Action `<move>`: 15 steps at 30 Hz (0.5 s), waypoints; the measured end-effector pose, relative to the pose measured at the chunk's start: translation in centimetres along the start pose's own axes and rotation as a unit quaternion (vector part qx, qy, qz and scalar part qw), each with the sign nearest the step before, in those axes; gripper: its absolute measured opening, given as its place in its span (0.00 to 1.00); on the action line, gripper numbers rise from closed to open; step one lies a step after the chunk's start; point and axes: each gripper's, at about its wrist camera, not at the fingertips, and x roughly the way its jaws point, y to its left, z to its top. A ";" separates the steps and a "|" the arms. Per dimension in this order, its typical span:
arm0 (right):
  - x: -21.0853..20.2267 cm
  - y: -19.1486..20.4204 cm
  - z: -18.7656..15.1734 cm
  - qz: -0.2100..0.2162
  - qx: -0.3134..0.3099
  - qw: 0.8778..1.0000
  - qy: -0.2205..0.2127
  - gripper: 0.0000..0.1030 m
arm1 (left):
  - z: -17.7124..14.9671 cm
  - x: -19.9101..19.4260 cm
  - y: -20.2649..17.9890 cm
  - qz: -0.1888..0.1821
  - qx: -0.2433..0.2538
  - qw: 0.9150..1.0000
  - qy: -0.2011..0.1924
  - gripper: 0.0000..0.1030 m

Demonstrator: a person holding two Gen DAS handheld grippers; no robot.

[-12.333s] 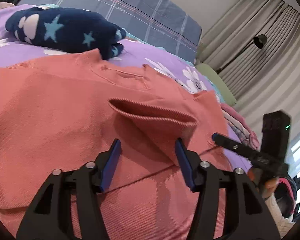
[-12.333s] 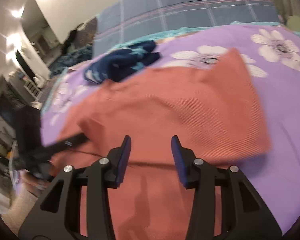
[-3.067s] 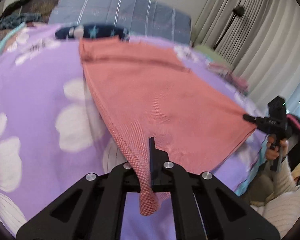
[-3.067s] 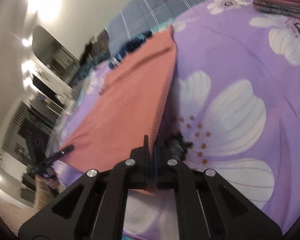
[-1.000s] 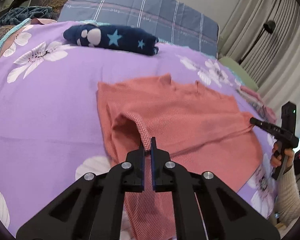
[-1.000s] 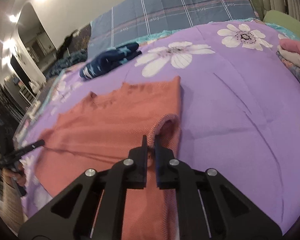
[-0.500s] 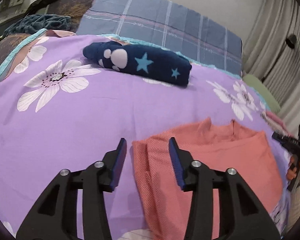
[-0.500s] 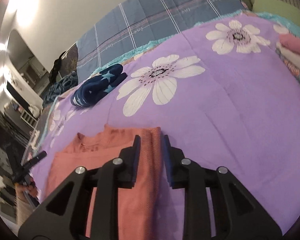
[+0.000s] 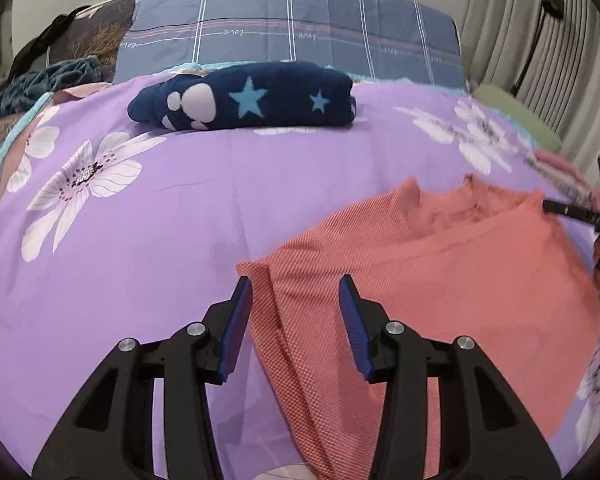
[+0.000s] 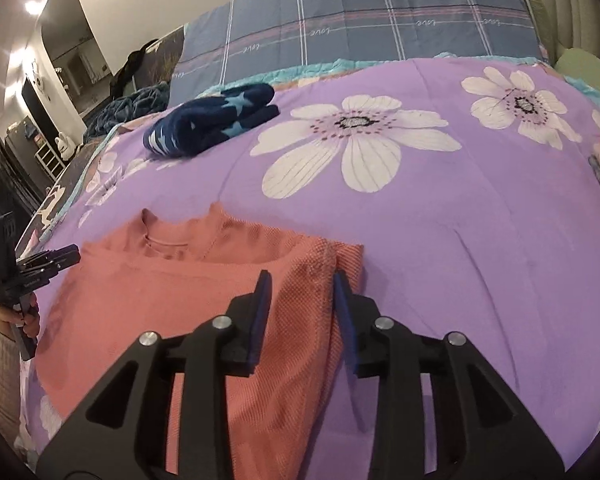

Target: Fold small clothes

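Both grippers are standing open over the corners of the folded shirt on the bed.

The left gripper point(image 9: 296, 312) is hanging over the left corner of the pink shirt point(image 9: 439, 280); its jaws have just been opening and the fabric is lying loose between the blue pads, not pressed. The right gripper point(image 10: 301, 304) is doing the same at the right corner, with a narrower gap and the folded edge between the pads. The shirt is lying flat on the purple flowered bedspread point(image 9: 140, 240), collar pointing to the pillow. A folded navy garment with stars point(image 9: 244, 96) is resting well apart, near the plaid pillow point(image 9: 292, 28).
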 end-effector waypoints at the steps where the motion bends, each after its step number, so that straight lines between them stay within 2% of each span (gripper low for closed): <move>1: 0.1 0.1 0.0 0.001 -0.002 1.000 0.001 0.14 | -0.1 0.2 -0.1 0.002 0.005 1.000 0.002 0.44; 2: 0.1 0.2 0.0 0.004 -0.003 1.000 0.000 0.04 | -0.1 0.3 -0.1 0.003 0.007 1.000 0.003 0.42; 5: -1.0 0.3 0.1 0.015 0.003 1.000 -0.023 0.04 | 0.1 0.2 0.1 0.002 0.005 1.000 -0.003 0.33; 9: -1.8 0.4 0.5 0.016 0.001 0.999 -0.029 0.04 | 1.0 0.1 0.1 0.002 0.005 1.000 -0.011 0.33; 13: -1.5 0.6 0.5 0.013 -0.002 1.000 -0.020 0.04 | 1.2 1.6 0.2 0.003 0.009 1.000 0.016 0.33; 15: -0.9 0.6 0.4 0.011 -0.001 1.000 -0.012 0.09 | 1.0 2.4 0.3 -0.002 0.006 1.000 0.025 0.33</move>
